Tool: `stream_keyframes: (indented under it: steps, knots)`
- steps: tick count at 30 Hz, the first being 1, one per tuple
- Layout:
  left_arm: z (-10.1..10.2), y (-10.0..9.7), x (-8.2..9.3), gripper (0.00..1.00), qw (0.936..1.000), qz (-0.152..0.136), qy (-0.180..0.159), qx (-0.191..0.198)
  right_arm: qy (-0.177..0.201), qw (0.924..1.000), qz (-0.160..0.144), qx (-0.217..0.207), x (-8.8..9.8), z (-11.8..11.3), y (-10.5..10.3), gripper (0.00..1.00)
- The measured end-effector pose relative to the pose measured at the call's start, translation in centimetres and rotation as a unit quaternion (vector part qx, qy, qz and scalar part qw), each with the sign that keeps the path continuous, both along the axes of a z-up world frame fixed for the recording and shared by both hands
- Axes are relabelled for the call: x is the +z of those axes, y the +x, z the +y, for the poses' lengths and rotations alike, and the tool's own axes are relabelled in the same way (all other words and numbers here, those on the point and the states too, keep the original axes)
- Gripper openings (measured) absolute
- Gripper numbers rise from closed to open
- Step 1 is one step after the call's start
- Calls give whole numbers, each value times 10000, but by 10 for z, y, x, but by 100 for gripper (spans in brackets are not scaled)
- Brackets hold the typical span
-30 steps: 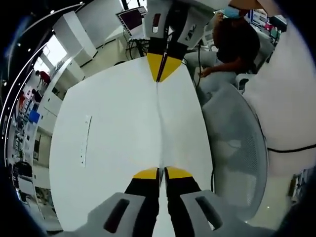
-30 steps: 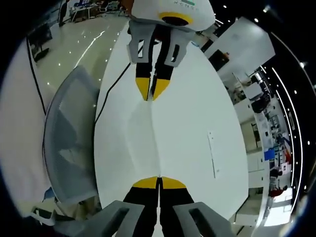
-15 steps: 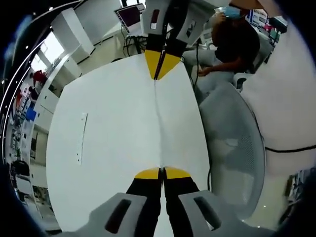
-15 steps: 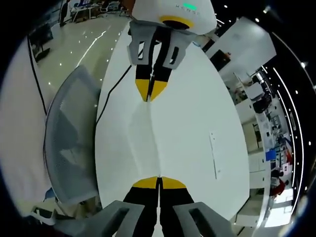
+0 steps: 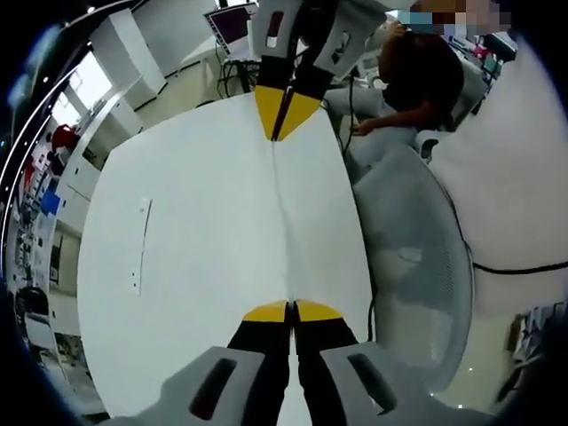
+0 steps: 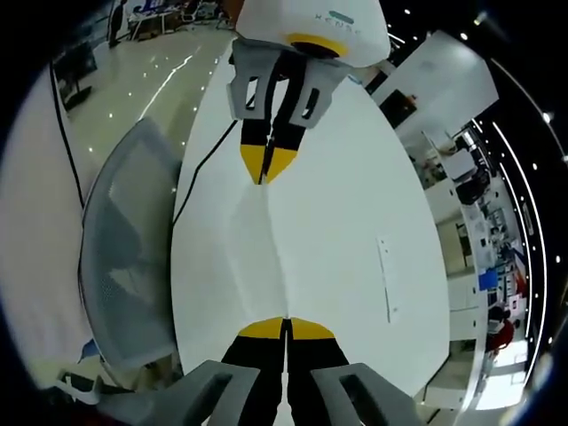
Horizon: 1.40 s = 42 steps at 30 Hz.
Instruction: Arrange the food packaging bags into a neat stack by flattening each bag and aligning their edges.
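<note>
Both of my tools are clamped on one pale food packaging bag (image 5: 280,222), pulled taut between them above a white table (image 5: 195,266). In the left gripper view, my left gripper (image 5: 286,311) has its yellow-tipped jaws pressed together at the near end of the bag, with no gap between them. Straight ahead of it, my right gripper (image 5: 280,133) pinches the far end, its tips drawn to a point on the material. The bag is almost the same white as the tabletop and reads mainly as a thin line running from one tool to the other.

In the right gripper view, the right gripper (image 6: 286,328) is likewise closed on the near end of the bag (image 6: 271,248), and the left gripper (image 6: 266,177) grips the far end directly ahead. Here a faintly shaded panel of the bag spreads just to the left of the line. I cannot tell whether the bag touches the table (image 6: 355,266) or hangs just above it.

To the right of my left tool stands a grey mesh chair (image 5: 413,266), close against the table's edge; beyond it, off to the right of the far tool, a person (image 5: 417,80) in dark clothing sits. The same chair (image 6: 124,257) lies to the left of my right tool, with a dark cable (image 6: 200,177) trailing over the table edge beside it. A narrow strip (image 5: 139,248) lies flat on the tabletop, well to the left of my left tool.
</note>
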State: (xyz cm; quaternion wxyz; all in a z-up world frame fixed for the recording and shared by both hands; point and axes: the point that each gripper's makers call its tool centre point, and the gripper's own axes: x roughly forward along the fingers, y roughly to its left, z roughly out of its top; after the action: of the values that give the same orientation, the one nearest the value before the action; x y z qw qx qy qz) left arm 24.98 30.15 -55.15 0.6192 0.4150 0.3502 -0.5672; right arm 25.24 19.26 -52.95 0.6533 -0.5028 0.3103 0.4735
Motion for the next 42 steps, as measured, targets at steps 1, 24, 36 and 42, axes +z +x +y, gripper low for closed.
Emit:
stream_keyframes:
  steps: [1, 24, 36, 42]
  knots:
    - [0, 0, 0, 0, 10000, 17, 10, 23, 5, 10000, 11, -11, 0, 0, 0, 0]
    - [4, 12, 2, 0, 9996, -247, 0, 133, 450, 9988, 177, -47, 3, 8, 2, 0]
    - [4, 10, 3, 0, 9995, -302, 20, 93, 777, 9966, 181, 183, 7, 24, 1, 14]
    - [3, 9, 4, 0, 9995, -313, 10, 79, 934, 9951, 157, 266, 10, 36, 2, 18]
